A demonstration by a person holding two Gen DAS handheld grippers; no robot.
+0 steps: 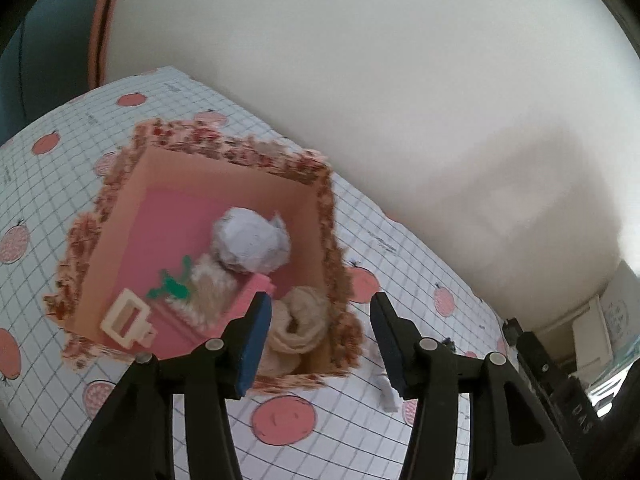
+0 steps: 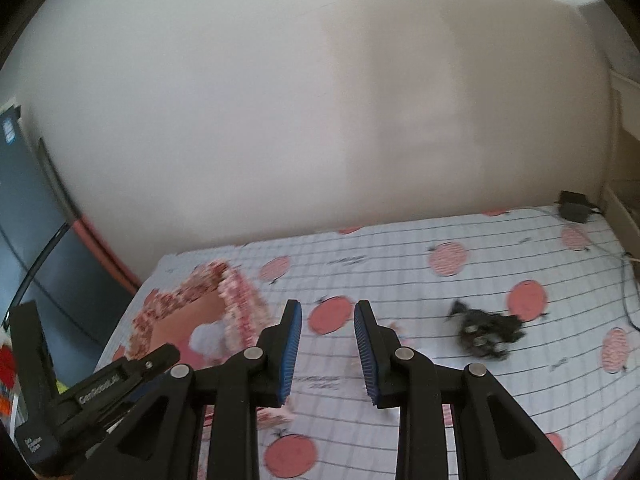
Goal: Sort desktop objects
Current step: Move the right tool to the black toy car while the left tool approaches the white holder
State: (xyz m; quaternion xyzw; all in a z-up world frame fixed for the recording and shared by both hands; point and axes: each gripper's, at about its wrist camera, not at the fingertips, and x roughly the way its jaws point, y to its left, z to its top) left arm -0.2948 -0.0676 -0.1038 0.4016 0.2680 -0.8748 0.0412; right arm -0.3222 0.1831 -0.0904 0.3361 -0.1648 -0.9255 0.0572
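A floral box with a pink inside (image 1: 168, 184) stands on the tablecloth. It holds a crumpled white paper ball (image 1: 250, 242), a beige scrunchie (image 1: 298, 322), a cream hair clip (image 1: 126, 318), a green piece (image 1: 172, 284) and a fuzzy beige item (image 1: 212, 292). My left gripper (image 1: 320, 304) hangs open over the box's near right corner with nothing between its pads. My right gripper (image 2: 327, 308) is open and empty above the cloth, to the right of the box (image 2: 240, 312). A black crumpled object (image 2: 486, 332) lies further right.
The cloth (image 2: 400, 264) is white with a grid and red fruit prints, against a pale wall. A small white scrap (image 1: 388, 394) lies beside the box. A black adapter (image 2: 574, 204) with its cable sits at the far right corner. A dark cabinet (image 2: 24, 208) stands at left.
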